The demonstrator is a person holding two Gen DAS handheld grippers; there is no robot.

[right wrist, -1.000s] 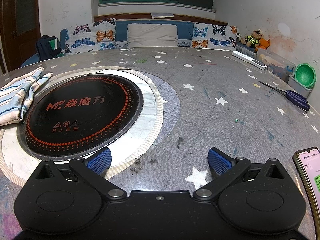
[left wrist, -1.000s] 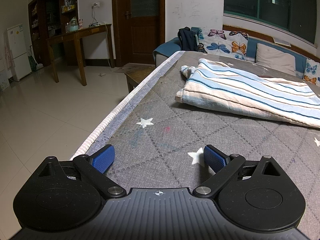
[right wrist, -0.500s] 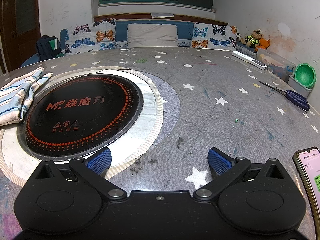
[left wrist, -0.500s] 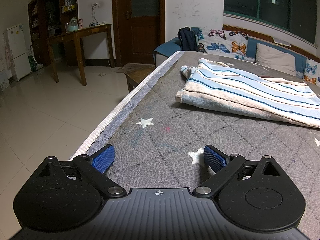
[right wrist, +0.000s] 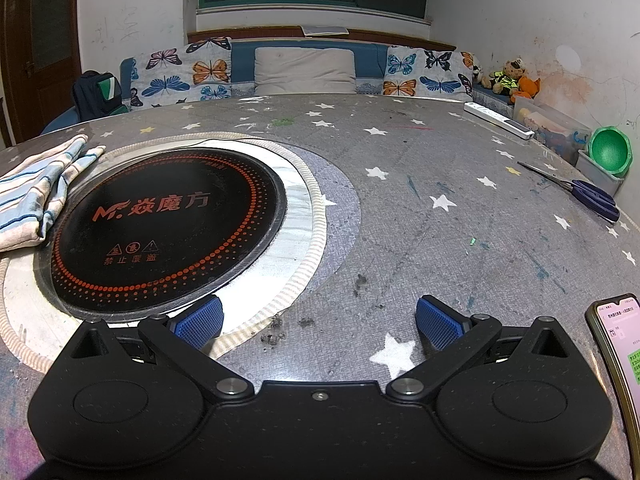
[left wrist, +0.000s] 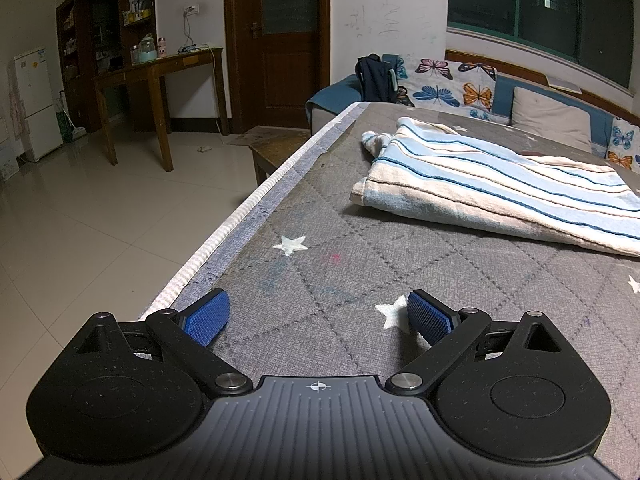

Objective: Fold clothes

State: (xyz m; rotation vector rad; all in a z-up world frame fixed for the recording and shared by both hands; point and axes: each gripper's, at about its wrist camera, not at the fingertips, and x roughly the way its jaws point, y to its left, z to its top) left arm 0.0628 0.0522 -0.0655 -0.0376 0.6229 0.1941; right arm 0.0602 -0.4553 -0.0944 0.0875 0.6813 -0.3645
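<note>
Now both the left gripper and right gripper have fingers spread wide, holding nothing, above the starred desk; striped cloth lies folded near the round cooktop.

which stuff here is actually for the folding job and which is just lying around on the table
For the job:
striped garment, lying bunched on the table
left gripper, open, empty
right gripper, open, empty

Just lying about:
induction cooktop set in the table
scissors
phone
green bowl
white power strip
stuffed toys
</note>
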